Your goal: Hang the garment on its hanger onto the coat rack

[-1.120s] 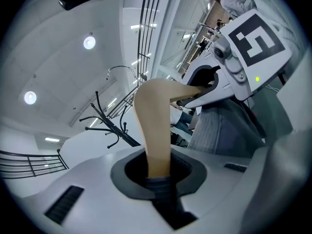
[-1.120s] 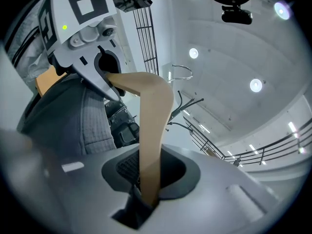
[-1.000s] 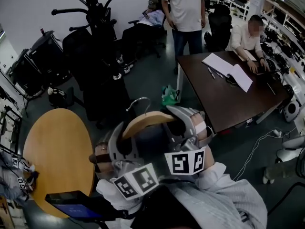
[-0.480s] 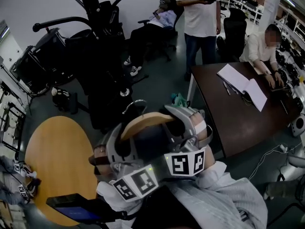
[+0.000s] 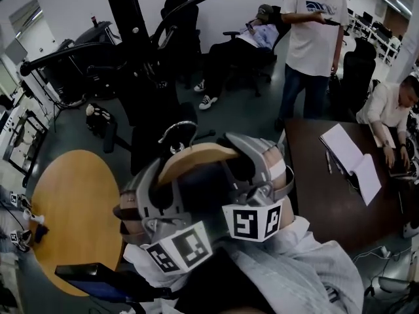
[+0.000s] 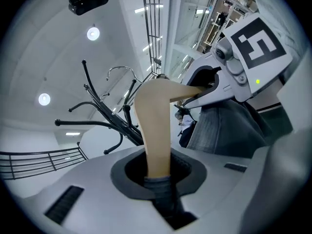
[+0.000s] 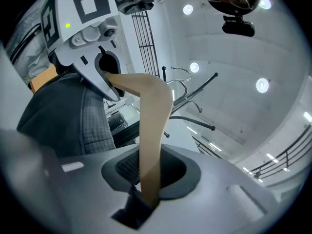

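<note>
Wood hanger (image 5: 196,158) w/ dark garment (image 6: 220,128)

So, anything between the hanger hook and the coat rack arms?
Nothing visible. In the left gripper view only open air separates the hanger hook from the coat rack arms; the hook is not on yet.

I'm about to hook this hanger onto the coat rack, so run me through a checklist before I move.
1. Left gripper clamped on the hanger: ok.
2. Right gripper firm on the hanger: not ok; its jaws are opening with the hanger arm between them.
3. Garment draped on the hanger: ok.
4. Hook free of the garment: ok.
5. Bare rack arm on the coat rack ahead: ok.
6. Hook high enough to reach that arm: cannot tell.
</note>
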The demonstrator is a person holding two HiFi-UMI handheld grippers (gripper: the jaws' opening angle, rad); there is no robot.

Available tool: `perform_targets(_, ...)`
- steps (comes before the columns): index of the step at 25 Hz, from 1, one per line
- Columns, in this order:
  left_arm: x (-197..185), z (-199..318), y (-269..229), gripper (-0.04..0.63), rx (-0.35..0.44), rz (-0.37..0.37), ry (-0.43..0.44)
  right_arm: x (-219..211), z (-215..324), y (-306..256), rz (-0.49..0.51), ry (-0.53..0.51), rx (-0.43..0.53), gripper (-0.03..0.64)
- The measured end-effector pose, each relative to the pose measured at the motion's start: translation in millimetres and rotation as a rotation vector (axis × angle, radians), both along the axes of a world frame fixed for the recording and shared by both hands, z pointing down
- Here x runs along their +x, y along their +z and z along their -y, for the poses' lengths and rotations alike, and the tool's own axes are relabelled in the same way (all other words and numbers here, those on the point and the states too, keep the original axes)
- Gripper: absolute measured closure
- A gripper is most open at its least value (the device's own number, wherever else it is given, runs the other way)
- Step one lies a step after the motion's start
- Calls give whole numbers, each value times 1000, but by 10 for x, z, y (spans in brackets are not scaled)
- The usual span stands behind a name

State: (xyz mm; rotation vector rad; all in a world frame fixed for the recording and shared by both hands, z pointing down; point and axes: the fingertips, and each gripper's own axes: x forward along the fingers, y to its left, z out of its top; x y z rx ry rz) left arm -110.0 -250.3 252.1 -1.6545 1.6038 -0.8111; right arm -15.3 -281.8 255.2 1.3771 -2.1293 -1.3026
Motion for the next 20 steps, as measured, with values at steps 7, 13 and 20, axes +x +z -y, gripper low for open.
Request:
perform_targets(7,8,448,-102,548,2,-18,-46,0,494,-129,-2,-49,16,540)
perform_targets(13,-14,723,-95,548,9,-30,-58,-24,778,-136,-6,-64,22,535)
perform_targets(20,-223,1013,-86,548,0,-42,-74,-241,1083,-133,-14,-93,-2,532)
